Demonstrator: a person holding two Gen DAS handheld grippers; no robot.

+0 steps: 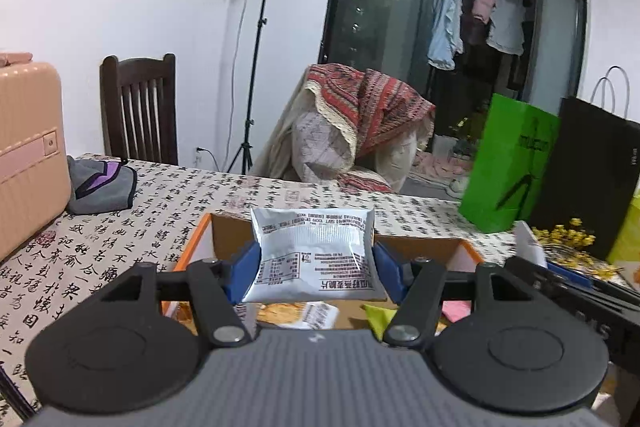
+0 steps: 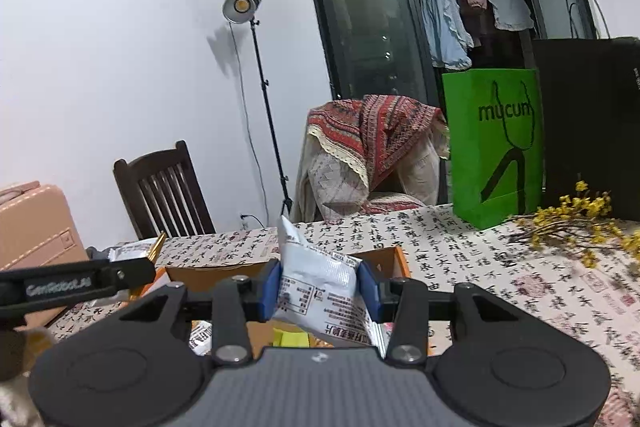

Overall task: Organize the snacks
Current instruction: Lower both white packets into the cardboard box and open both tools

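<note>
My left gripper (image 1: 314, 263) is shut on a silver snack packet (image 1: 316, 255), its blue pads (image 1: 244, 269) pressing both sides, and it hangs above an open orange-edged cardboard box (image 1: 200, 231) with more packets (image 1: 296, 315) inside. In the right wrist view my right gripper (image 2: 320, 287) is shut on a second silver packet (image 2: 316, 287), tilted, above the same box (image 2: 396, 259). The left gripper's arm (image 2: 76, 285) shows at the left of that view, its packet (image 2: 132, 251) just visible.
The table (image 1: 120, 227) wears a calligraphy-print cloth. A pink suitcase (image 1: 28, 155) and grey pouch (image 1: 102, 187) sit at left. A green bag (image 2: 496, 143), a black bag (image 2: 592, 123) and yellow dried flowers (image 2: 580, 223) stand at right. Behind are chairs and a lamp stand.
</note>
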